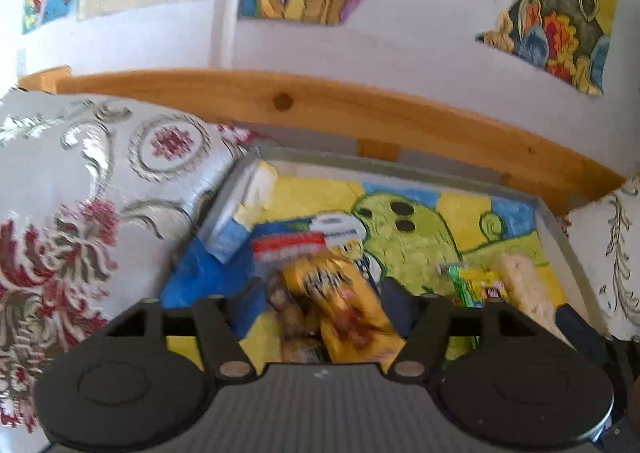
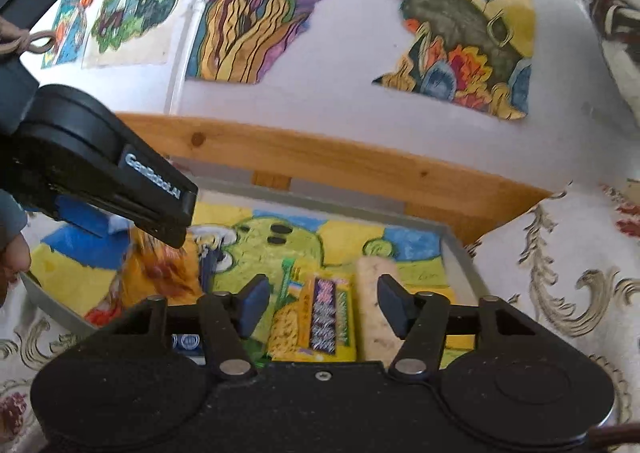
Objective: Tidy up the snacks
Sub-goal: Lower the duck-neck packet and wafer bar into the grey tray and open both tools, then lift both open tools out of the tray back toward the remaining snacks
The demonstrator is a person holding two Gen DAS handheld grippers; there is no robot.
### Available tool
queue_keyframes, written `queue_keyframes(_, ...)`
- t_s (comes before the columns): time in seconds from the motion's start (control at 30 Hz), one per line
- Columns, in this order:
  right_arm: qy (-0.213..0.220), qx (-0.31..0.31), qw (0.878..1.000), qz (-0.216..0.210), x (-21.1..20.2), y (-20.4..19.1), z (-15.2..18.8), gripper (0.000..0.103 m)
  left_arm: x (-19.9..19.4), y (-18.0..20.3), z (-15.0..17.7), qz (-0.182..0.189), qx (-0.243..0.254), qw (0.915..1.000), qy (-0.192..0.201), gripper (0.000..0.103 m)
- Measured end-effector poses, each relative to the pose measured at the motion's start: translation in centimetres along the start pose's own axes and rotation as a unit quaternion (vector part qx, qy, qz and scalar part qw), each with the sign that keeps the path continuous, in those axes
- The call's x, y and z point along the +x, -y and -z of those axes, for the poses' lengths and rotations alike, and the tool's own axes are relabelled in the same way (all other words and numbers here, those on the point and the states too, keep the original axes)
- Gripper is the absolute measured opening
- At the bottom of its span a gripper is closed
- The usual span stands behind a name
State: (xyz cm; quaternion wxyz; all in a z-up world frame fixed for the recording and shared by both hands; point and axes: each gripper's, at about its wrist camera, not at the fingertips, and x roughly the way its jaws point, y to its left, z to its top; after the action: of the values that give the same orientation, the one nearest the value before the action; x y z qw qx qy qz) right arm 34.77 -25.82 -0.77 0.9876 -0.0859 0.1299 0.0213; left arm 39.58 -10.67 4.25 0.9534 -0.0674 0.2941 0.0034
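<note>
Golden snack bag (image 1: pixel 340 305) sits between the spread-apart fingers of the left gripper (image 1: pixel 324 293), inside the grey tray (image 1: pixel 550 221).
Right gripper (image 2: pixel 324 303) (fingers parted, gripping nothing) hovers over a yellow packet (image 2: pixel 324 317) and pale bar (image 2: pixel 374 309).

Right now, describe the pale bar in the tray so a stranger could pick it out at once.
Find the grey tray with the green cartoon drawing on its floor, set below the wooden rail. Along its right side lies the pale bar, beside a yellow packet. It alone is plain, cream and speckled, with no bright print; the open fingers of the right gripper are around both.
</note>
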Motion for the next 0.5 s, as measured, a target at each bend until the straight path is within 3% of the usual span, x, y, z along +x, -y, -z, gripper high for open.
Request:
queue_keyframes(0.07,0.012,0.007,1.000,0.006,-0.8,0.4,-0.6,0.074,-1.0,-0.4,-0.5,-0.006,-0.004,0.9999,0.014,0.086)
queue_keyframes(0.23,0.041,0.034,0.998,0.023,-3.9,1.5,-2.4,0.090,-4.3,-1.3,-1.2,-0.023,-0.019,0.9982,0.052,0.100)
queue_keyframes(0.37,0.063,0.066,0.995,0.037,-7.1,2.4,-3.6,0.102,-7.5,-2.0,-0.9,-0.030,-0.029,0.9955,0.085,0.102)
queue_keyframes(0.5,0.087,0.063,0.993,0.041,-10.3,2.4,-4.6,0.102,-11.2,-2.1,0.4,-0.032,-0.019,0.9919,0.122,0.102)
